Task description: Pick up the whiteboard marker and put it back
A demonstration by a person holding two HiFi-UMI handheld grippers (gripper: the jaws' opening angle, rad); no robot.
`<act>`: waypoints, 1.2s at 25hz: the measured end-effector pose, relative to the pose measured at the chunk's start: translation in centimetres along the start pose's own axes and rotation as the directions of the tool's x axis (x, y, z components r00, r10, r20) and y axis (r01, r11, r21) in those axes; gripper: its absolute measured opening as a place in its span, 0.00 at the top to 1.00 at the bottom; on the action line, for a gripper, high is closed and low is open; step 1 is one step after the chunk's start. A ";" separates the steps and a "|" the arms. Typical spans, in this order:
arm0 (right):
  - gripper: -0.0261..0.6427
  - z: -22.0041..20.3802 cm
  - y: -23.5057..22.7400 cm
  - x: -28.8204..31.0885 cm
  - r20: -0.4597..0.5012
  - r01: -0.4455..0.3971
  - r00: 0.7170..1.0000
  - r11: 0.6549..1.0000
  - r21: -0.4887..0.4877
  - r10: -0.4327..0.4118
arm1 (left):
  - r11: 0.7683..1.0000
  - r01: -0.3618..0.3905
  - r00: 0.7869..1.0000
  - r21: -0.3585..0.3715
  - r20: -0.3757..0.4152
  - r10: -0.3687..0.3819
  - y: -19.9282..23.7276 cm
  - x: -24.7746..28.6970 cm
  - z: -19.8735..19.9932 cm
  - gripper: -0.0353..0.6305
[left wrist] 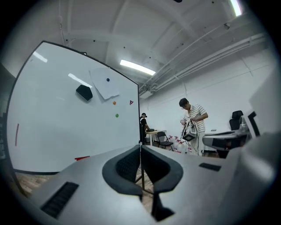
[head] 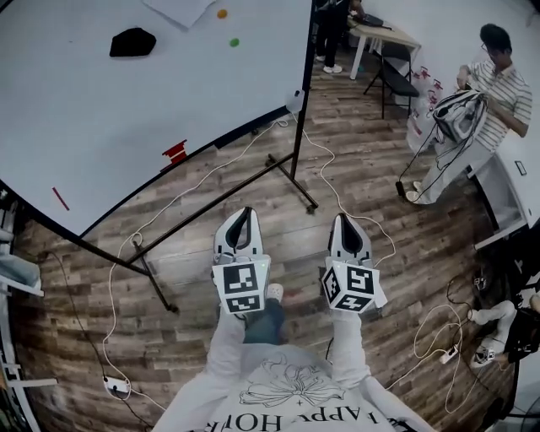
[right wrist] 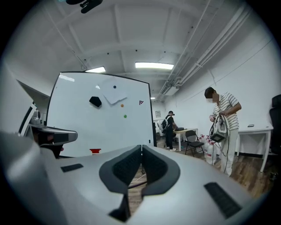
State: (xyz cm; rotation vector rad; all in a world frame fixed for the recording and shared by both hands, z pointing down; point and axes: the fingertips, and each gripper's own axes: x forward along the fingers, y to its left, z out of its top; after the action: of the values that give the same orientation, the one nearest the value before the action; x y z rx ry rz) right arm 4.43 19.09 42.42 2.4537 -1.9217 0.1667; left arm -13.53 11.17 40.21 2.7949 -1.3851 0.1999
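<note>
Far left: whiteboard (head: 101, 101) on a dark rolling stand, standing on the wooden floor (head: 363, 169). A thin red mark (head: 60, 198) sits near its left edge. Higher up are a black eraser (head: 132, 41), a sheet of paper (head: 179, 8), an orange magnet (head: 222, 13) and a green magnet (head: 234, 41).

The whiteboard marker (head: 175, 152), as far as I can tell, is the small red piece low on the board, near the bottom rail. It is too small for me to be sure. It lies well apart from both claws. A white cable (head: 202, 181) trails across the floor under the stand.

Centre: my left gripper (head: 244, 213) points roughly level toward the board, its pads pressed together with nothing between them. Just beside it, my right gripper (head: 347, 219) is the same, pads together and empty.

Right: a table (head: 384, 34) and a folding chair (head: 395, 76) stand at the back. A person in a striped shirt (head: 498, 84) stands holding a grey bundle with cables.
</note>
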 end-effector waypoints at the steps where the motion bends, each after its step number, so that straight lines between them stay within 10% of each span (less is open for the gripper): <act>1: 0.95 0.3 -0.4 1.7 0.002 0.007 1.000 1.000 0.000 -0.007 | 1.000 0.007 1.000 0.001 0.002 -0.007 0.3 1.8 0.3 0.94; 17: 0.95 3.6 -3.3 22.6 -0.011 0.029 1.000 0.999 -0.016 -0.029 | 0.999 0.047 0.999 -0.007 -0.010 -0.047 5.6 22.8 3.5 0.94; 30: 0.95 2.8 -5.9 38.8 -0.056 -0.110 0.993 0.994 -0.030 0.108 | 0.997 -0.071 0.996 -0.022 -0.048 0.070 8.2 36.1 2.8 0.94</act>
State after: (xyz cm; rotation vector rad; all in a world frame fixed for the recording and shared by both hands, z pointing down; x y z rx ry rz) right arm 19.46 -17.19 43.70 2.3001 -2.0191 0.1999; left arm 1.85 -22.59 41.48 2.7059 -1.4663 0.2473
